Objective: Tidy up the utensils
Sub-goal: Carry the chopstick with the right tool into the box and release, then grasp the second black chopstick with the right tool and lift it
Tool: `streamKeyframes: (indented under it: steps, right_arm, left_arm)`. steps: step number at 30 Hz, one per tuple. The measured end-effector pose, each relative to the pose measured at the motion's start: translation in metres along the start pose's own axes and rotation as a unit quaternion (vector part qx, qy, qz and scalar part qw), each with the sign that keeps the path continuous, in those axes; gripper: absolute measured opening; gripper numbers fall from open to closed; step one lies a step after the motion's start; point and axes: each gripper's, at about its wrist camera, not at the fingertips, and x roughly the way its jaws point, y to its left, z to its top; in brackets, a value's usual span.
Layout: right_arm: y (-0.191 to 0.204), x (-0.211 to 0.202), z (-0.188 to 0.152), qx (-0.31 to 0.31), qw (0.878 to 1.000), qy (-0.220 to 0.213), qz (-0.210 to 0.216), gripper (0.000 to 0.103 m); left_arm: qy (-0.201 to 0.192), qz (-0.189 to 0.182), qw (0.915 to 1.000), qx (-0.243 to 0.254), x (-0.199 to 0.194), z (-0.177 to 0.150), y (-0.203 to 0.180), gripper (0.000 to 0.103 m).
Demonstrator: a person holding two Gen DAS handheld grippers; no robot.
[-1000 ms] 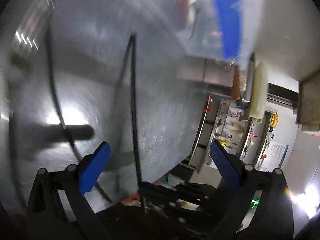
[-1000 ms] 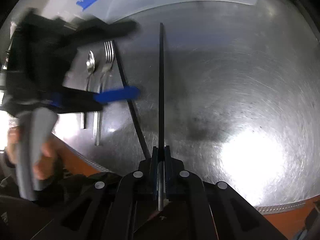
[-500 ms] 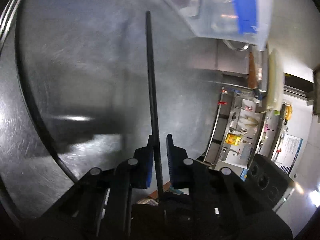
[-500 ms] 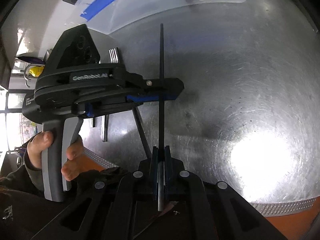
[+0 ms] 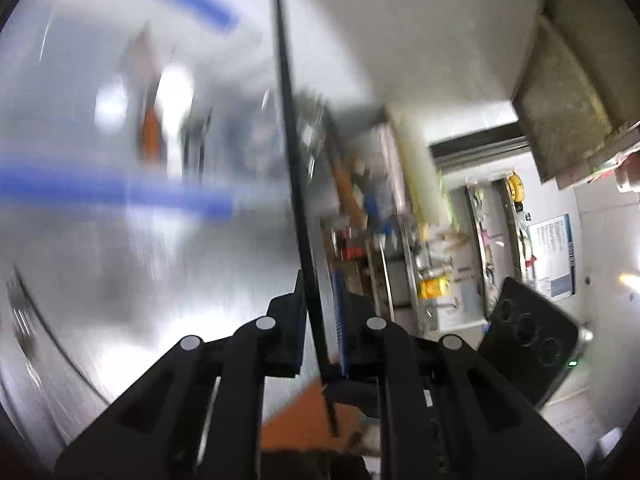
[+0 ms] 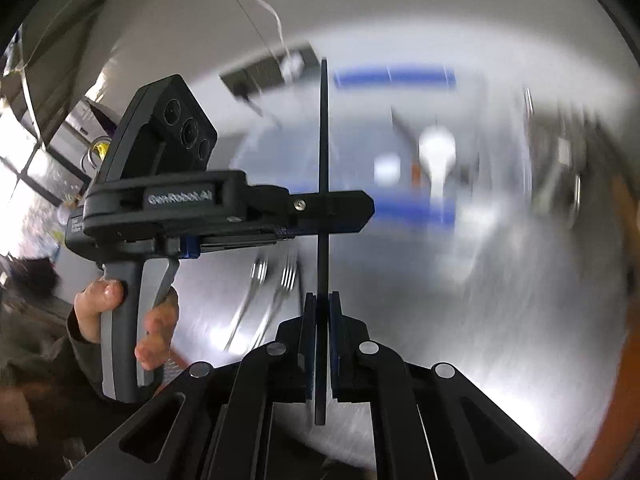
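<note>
Steel counter (image 6: 500, 320) blurs beneath. Both hand-held grippers, left (image 5: 320, 328) and right (image 6: 320, 340), pinch one black chopstick (image 6: 323, 200), its long axis toward 12 o'clock. Bin (image 6: 396, 76) lies beyond at 12; fork (image 6: 280, 296) at 10, nearer left.

We see a steel surface (image 6: 500, 320) with a bright glare on it and an orange edge (image 6: 624, 280) along its right side. Past the surface, in the left wrist view, a white wall (image 5: 420, 40) rises, and to the right of this wall stands a grey cabinet block (image 5: 568, 92). Below the cabinet there is a yellow round object (image 5: 516, 186) and a blue-framed poster (image 5: 554, 256) on the far wall. Between the surface and the poster we see cluttered shelves (image 5: 420, 248), too blurred to read. In the right wrist view, bright windows (image 6: 28, 168) lie left of the surface.
</note>
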Motion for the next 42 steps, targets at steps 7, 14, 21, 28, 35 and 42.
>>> streamKeyframes:
  steps: [7,14,21,28,35,42]
  right_arm:
    - [-0.023,0.077,0.134,0.004,1.000,0.015,-0.010,0.007]
    - [-0.078,0.201,0.145,0.097,0.988,0.120,-0.002,0.007]
    - [-0.116,0.253,0.129,0.151,0.965,0.199,-0.080,0.011]
    - [-0.066,0.165,0.121,0.064,0.994,0.059,-0.068,0.019]
    - [0.056,0.127,-0.038,-0.125,0.986,0.076,-0.080,0.076]
    - [0.083,0.201,-0.143,-0.135,0.963,0.215,-0.091,0.058]
  left_arm:
    - [-0.012,0.066,0.9971,-0.037,0.005,0.128,0.037,0.012]
    - [0.060,0.159,0.9751,-0.143,0.051,0.164,0.142,0.012]
    - [0.100,0.271,0.9465,-0.143,0.071,0.164,0.168,0.090]
    - [-0.031,0.247,0.9685,0.013,-0.019,0.139,0.063,0.096]
    - [-0.104,0.247,0.9604,0.078,-0.096,0.044,0.026,0.096]
    - [-0.076,0.282,0.9561,-0.023,-0.113,-0.023,0.111,0.096]
